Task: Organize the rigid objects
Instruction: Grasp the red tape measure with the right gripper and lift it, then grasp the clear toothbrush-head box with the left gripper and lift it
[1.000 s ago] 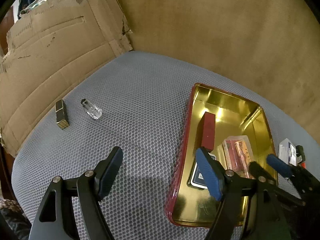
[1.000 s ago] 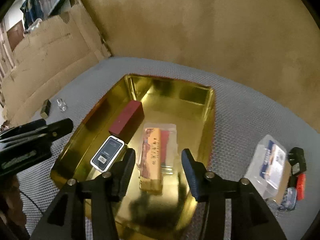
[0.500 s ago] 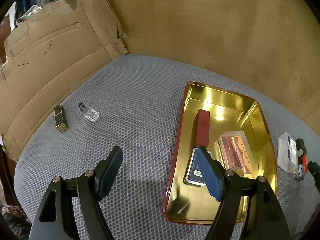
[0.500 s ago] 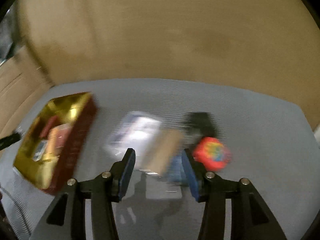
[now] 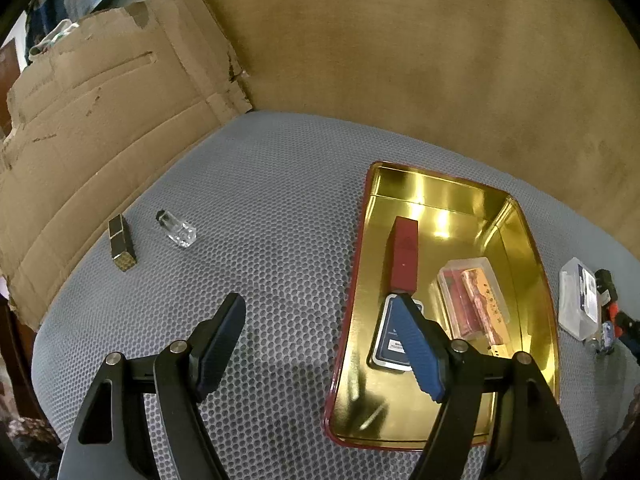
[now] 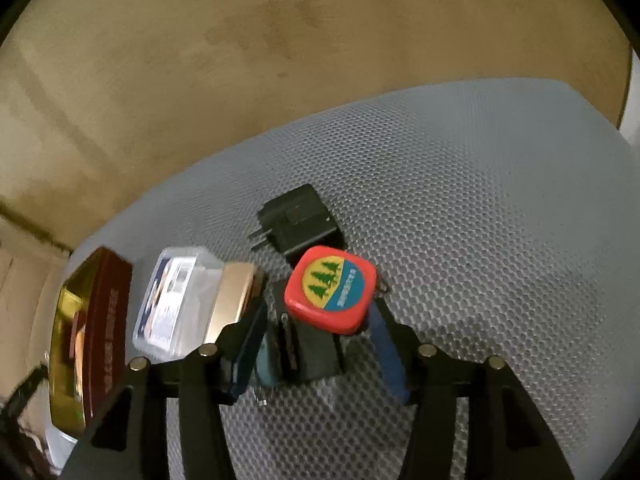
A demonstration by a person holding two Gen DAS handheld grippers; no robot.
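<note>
The right gripper (image 6: 316, 344) is seen low over the mat (image 6: 480, 220) with its jaws opening; the red tape measure (image 6: 331, 288) and a dark object beneath it lie between the fingers, and no pad is seen pressing on either. The tape measure is judged rigid, compact and fairly heavy for its bulk, with smooth plastic sides that may slip; a hold across its two flat side faces, near the middle, is judged safest. Just behind it a black plug adapter (image 6: 298, 220) is found, hard and light, its prongs best left clear of the pads. Just to the left a clear plastic case (image 6: 176, 300) lies against a tan box (image 6: 232, 300); the case is judged light and a little springy, better taken across its short sides.

The left gripper (image 5: 320, 348) is held wide and empty above the front edge of the mat, straddling the left rim of the gold tray (image 5: 528, 240). Inside the tray a red box (image 5: 404, 256), a dark card (image 5: 392, 340) and a clear case with a reddish item (image 5: 476, 300) are laid. Near the mat's left edge a small glass bottle (image 5: 176, 228), judged fragile and slippery, and a dark gold-trimmed tube (image 5: 122, 242) remain outside.

The mat is a grey honeycomb mesh. Torn cardboard (image 5: 100, 120) stands along its left side and a tan wall (image 5: 400, 60) behind.
</note>
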